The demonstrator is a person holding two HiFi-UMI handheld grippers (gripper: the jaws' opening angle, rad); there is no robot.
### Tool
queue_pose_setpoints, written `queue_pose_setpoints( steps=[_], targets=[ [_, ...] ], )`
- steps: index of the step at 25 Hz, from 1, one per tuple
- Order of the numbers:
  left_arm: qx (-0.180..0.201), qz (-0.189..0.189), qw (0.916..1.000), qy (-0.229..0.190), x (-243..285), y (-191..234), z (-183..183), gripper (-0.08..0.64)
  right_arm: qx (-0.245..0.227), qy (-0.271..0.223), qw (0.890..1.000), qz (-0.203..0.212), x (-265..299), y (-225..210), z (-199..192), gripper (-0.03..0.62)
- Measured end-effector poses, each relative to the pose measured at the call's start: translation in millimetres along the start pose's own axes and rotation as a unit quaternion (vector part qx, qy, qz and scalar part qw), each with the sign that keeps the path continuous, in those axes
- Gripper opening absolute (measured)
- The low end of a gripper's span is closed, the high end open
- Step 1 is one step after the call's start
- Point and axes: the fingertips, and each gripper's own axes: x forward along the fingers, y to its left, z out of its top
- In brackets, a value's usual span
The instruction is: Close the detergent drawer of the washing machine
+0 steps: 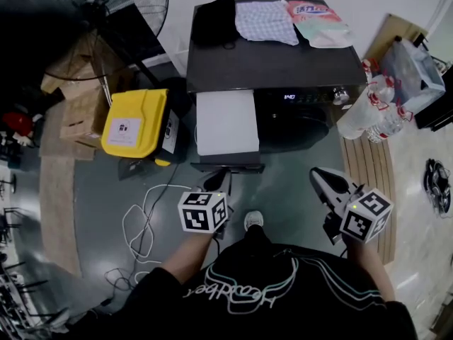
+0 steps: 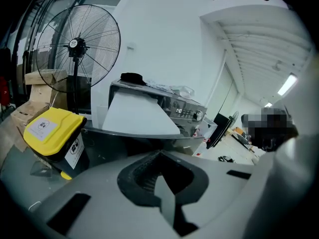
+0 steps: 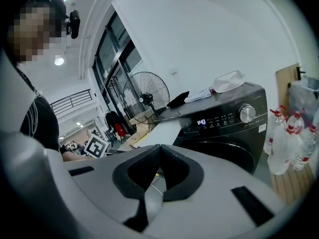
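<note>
In the head view, the washing machine (image 1: 283,62) is seen from above. Its detergent drawer (image 1: 226,122) is drawn far out of the left part of the front, white top facing up. A black cloth (image 1: 214,21), a checked cloth (image 1: 265,21) and a pink-and-white pouch (image 1: 318,23) are laid on the machine's top. The left gripper (image 1: 216,181) is held just in front of the drawer's dark front edge; whether it is touched cannot be told. The right gripper (image 1: 320,177) is held apart to the right, before the machine's door. A yellow bin (image 1: 134,122) is set on the floor left of the drawer, and clear bottles (image 1: 375,108) are stood at the machine's right.

In the left gripper view, the jaws of the left gripper (image 2: 159,156) are pressed together with nothing between them. The drawer (image 2: 137,116) is seen just beyond them, pulled out, with a fan (image 2: 77,44) standing behind the bin (image 2: 50,128).

In the right gripper view, the jaws of the right gripper (image 3: 158,151) are likewise clenched and empty. The washing machine (image 3: 234,143) is seen ahead with its display lit, and the drawer (image 3: 167,128) is seen projecting from its left side.
</note>
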Motion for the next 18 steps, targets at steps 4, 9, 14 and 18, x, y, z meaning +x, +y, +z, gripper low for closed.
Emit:
queue_pose_setpoints(
  steps=[4, 9, 14, 18],
  targets=[
    [0.002, -0.010, 0.9999, 0.001, 0, 1, 3, 0.021, 0.004, -0.004, 1.000, 0.000, 6, 1, 6, 0.028],
    [0.004, -0.019, 0.9998, 0.003, 0, 2, 2, 0.021, 0.003, -0.007, 1.000, -0.004, 9, 3, 8, 0.028],
    [0.003, -0.022, 0.9997, 0.006, 1, 2, 5, 0.021, 0.008, -0.008, 1.000, -0.008, 11, 1, 10, 0.027],
    [0.000, -0.015, 0.9999, -0.005, 5, 10, 17, 0.021, 0.012, -0.007, 1.000, -0.009, 13, 2, 9, 0.028]
  ],
)
